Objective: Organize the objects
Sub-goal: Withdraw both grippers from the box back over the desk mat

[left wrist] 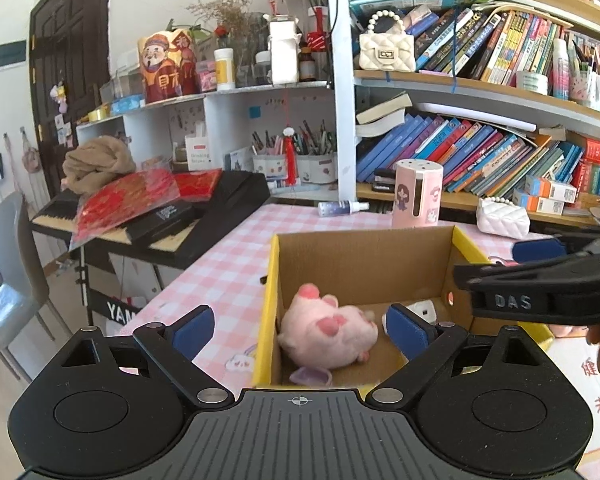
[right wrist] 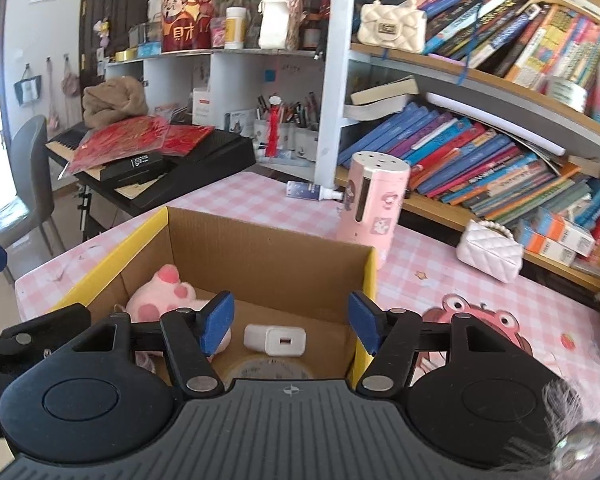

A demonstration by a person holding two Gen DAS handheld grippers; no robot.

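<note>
We read this as just after drop-off: left gripper (left wrist: 300, 334) and right gripper (right wrist: 290, 326) jaws spread, empty, above box (right wrist: 268, 256) holding plush (left wrist: 328, 332) and charger (right wrist: 276, 340). Next: fetch another counter item.

Both my feeds are bright, daylight pouring in from the left side, where the edge blows out white. Shadows are soft; the open brown cardboard box with yellow rims (left wrist: 364, 256) is shaded inside. Heavy fisheye bend here: the wooden bookshelf boards crowded with colourful books (right wrist: 480, 76) curve hard toward the corners, which go black. The left view is fairly crisp, while my right view smears at its right edge, around the white quilted handbag with pearl handle (right wrist: 490, 250).
</note>
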